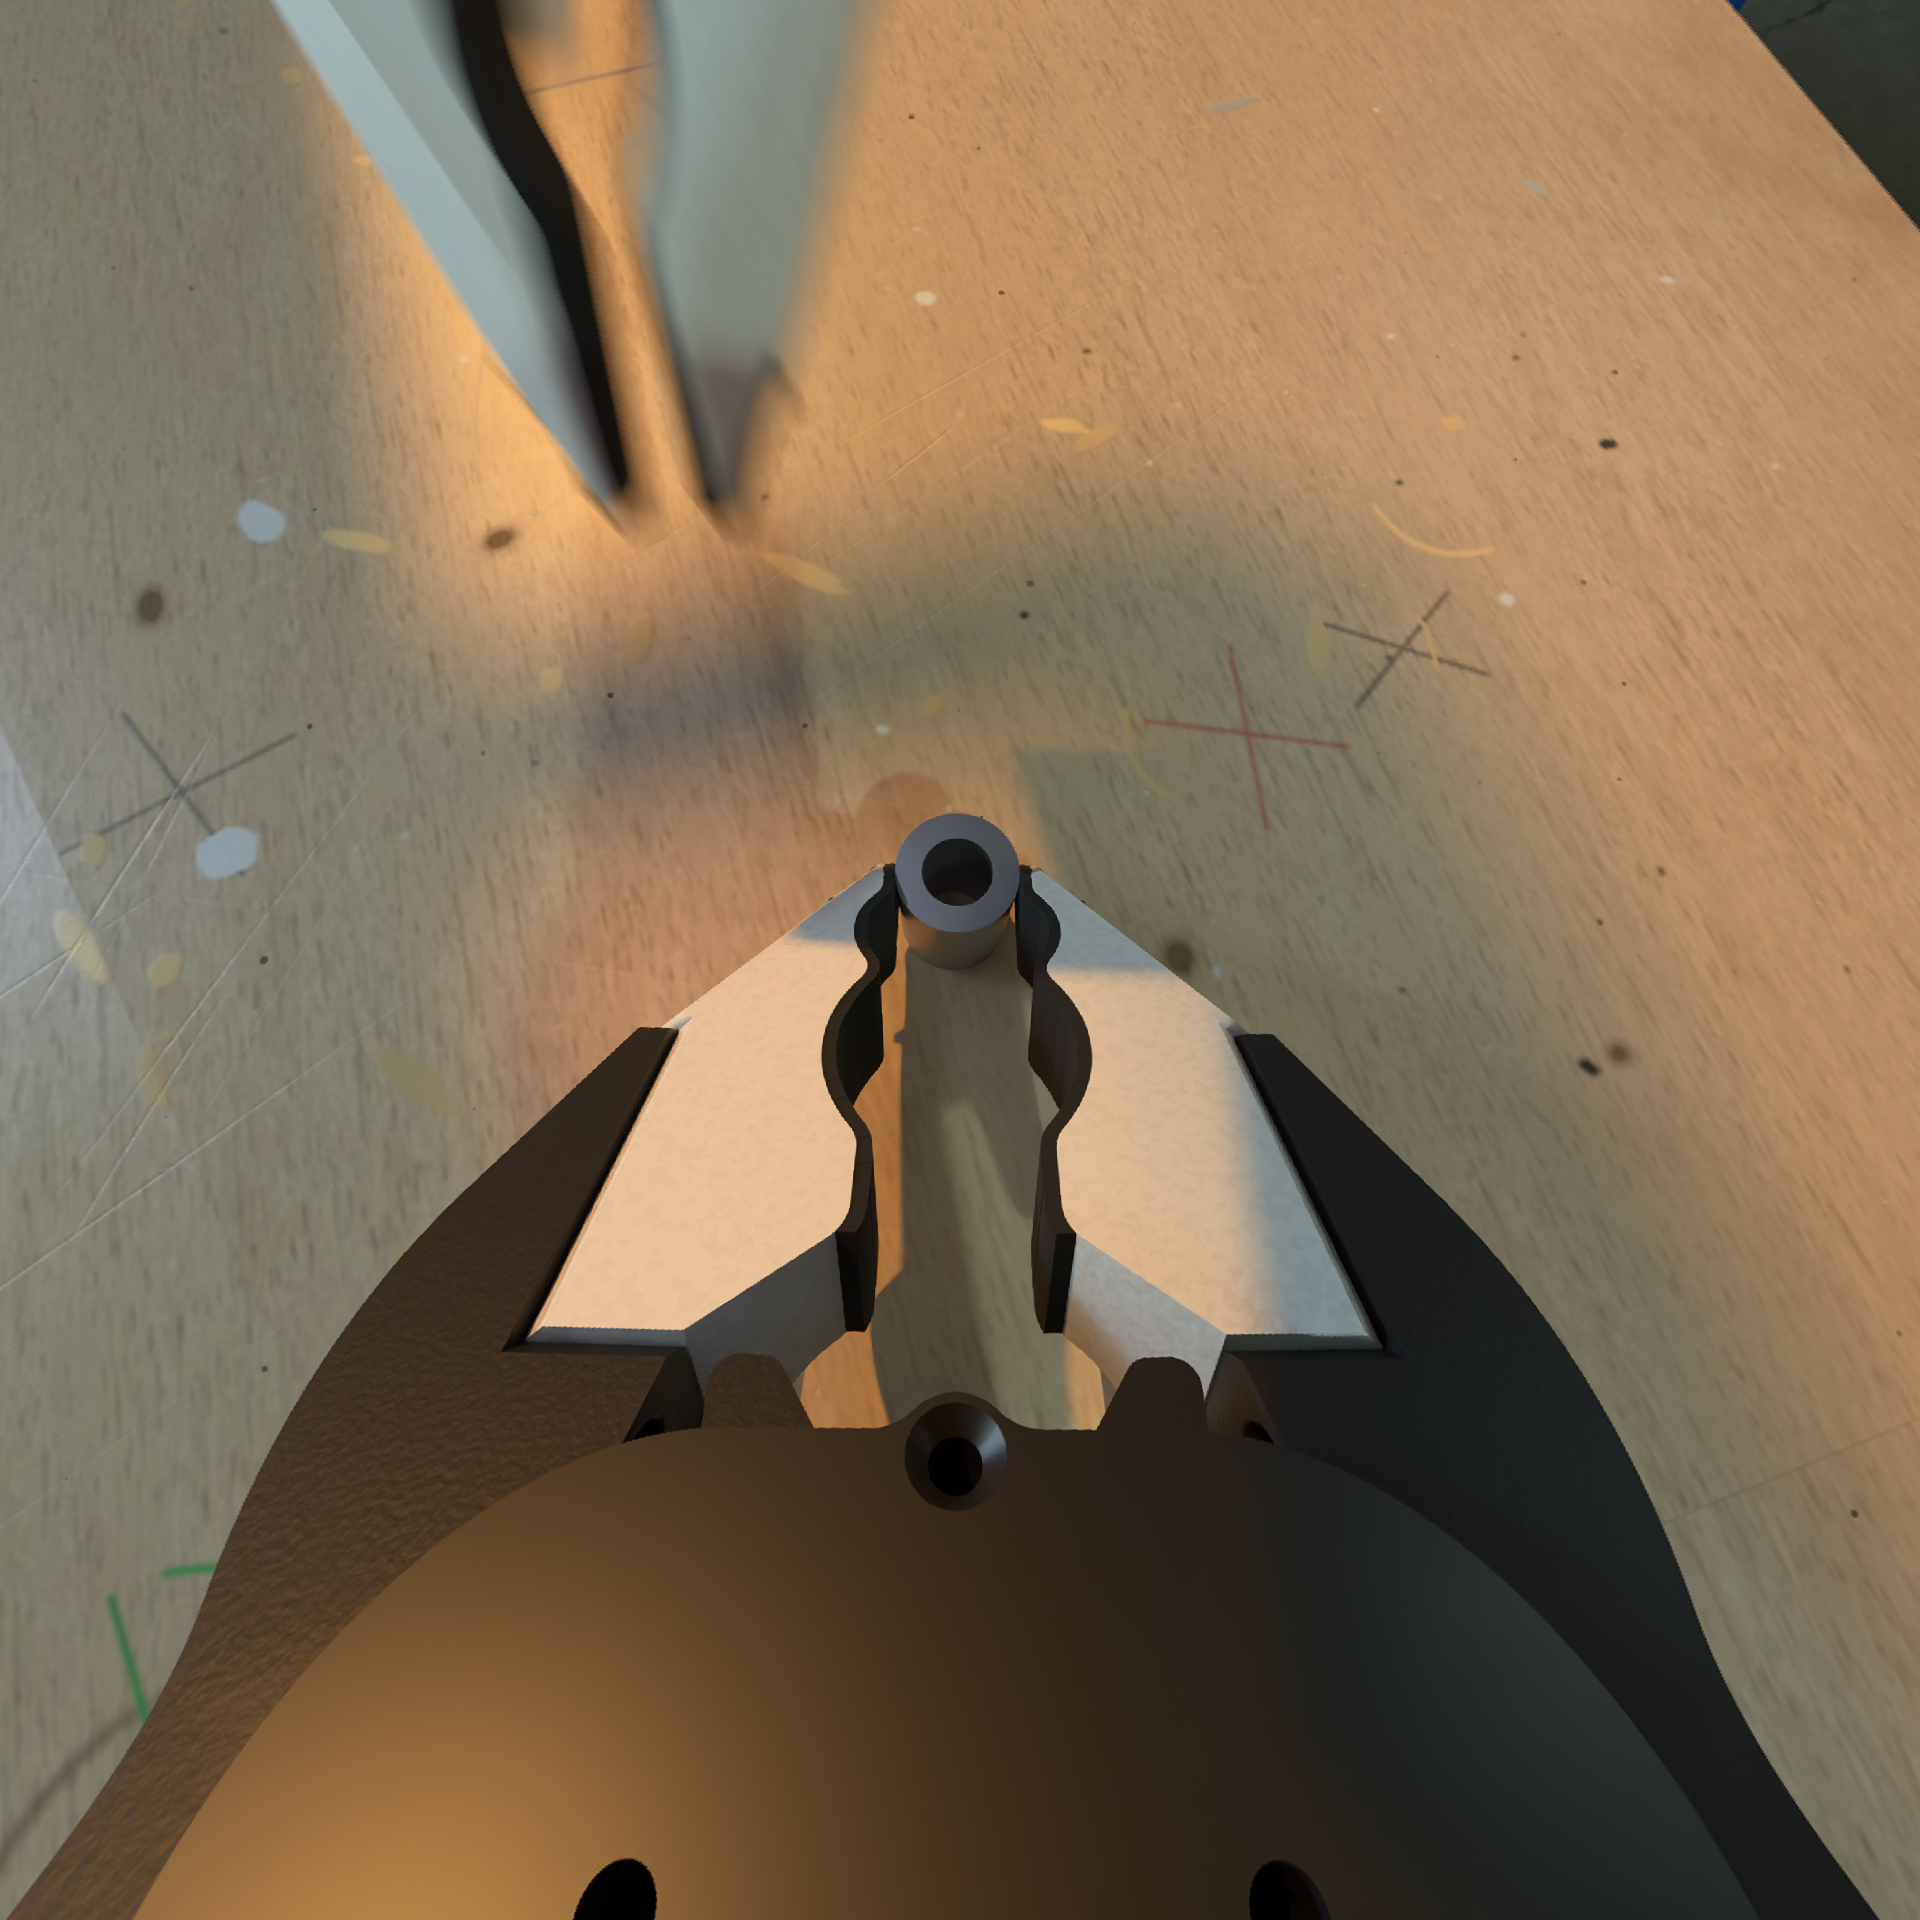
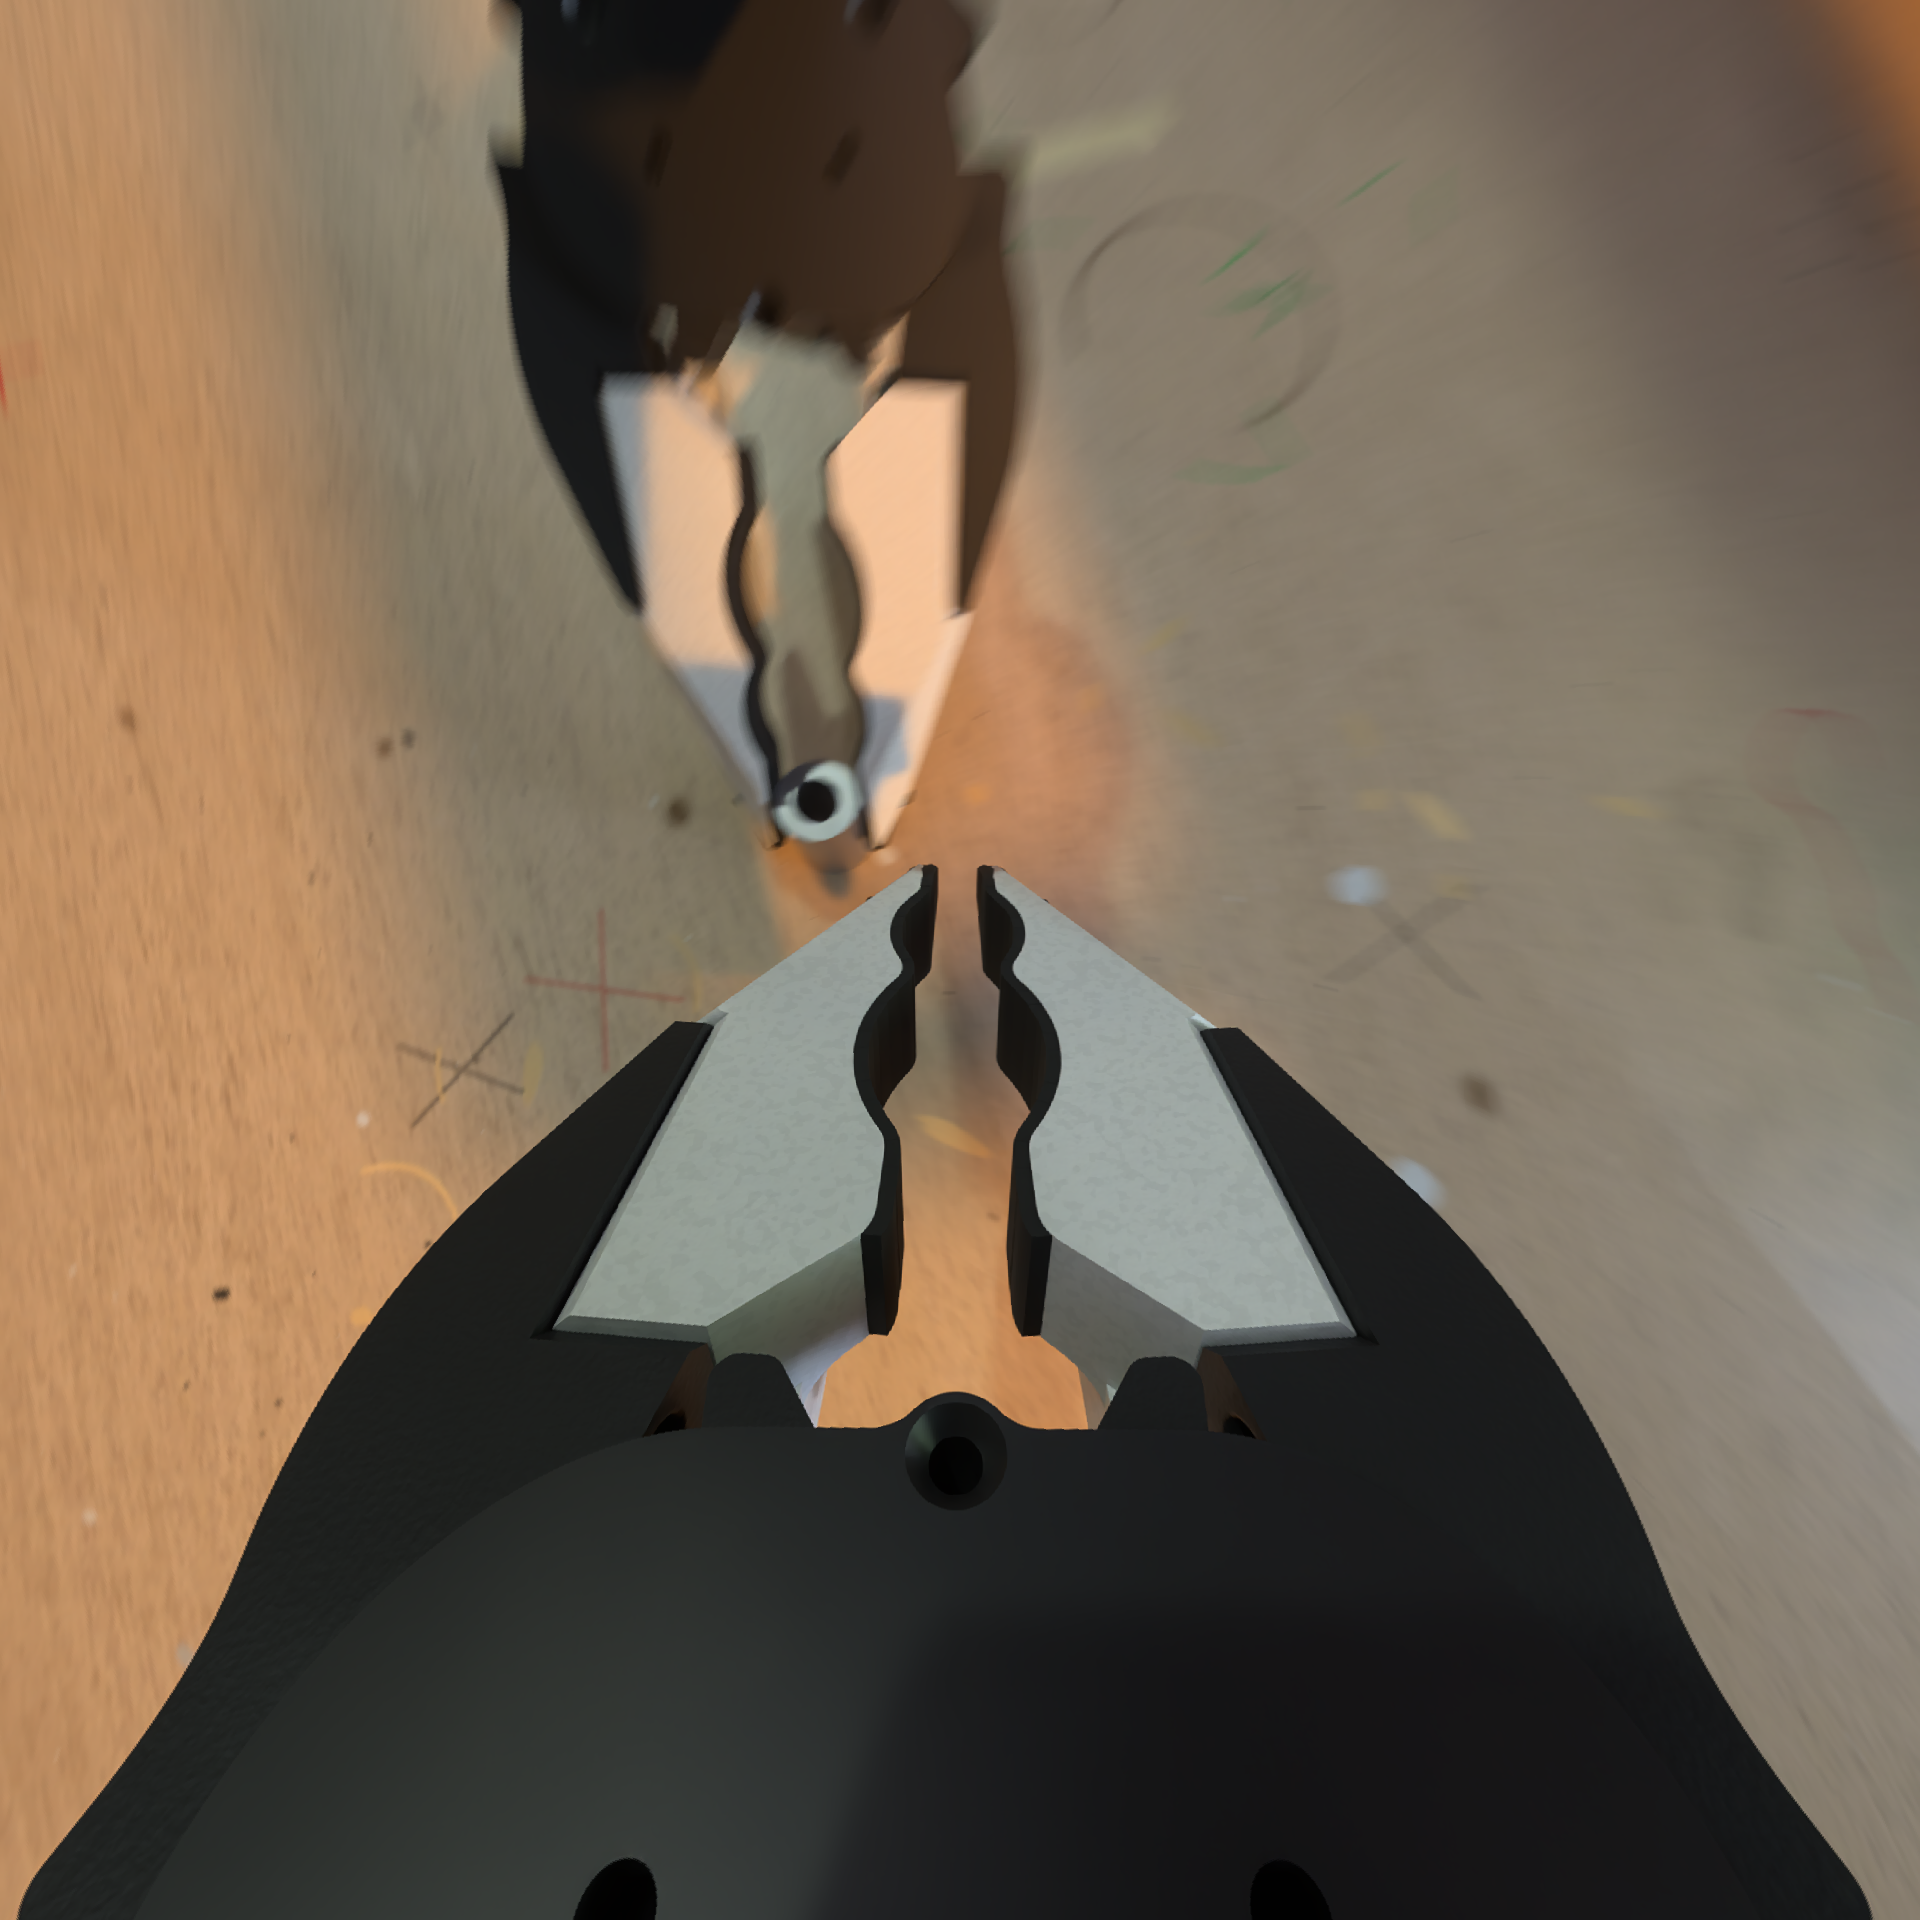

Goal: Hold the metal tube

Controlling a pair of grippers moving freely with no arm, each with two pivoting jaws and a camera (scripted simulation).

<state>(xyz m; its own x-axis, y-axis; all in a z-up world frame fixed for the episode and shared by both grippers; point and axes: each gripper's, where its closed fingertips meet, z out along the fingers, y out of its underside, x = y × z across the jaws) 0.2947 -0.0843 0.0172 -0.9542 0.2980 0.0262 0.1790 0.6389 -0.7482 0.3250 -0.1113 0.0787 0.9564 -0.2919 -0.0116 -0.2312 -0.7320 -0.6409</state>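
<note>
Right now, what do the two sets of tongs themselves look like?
Both match: the left tongs and right tongs have a rounded matte black body, two pale grey speckled wedge fingers with wavy black inner pads, and a round screw hole at the base. No cables show.

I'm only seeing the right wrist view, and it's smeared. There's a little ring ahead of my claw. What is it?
Observer: A short grey metal tube, seen end-on with a dark bore, pinched at the tips of the left claw.
Operator: Is it sitting on the table?
Observer: I can't tell; the left wrist view shows wooden table beyond it, with no visible contact.
Operator: And my own claw?
Observer: The right claw appears blurred ahead of the tube, tips pointing toward it and holding nothing.
Operator: Anything else nearby?
Observer: A red cross mark on the table, right of the tube.
</note>
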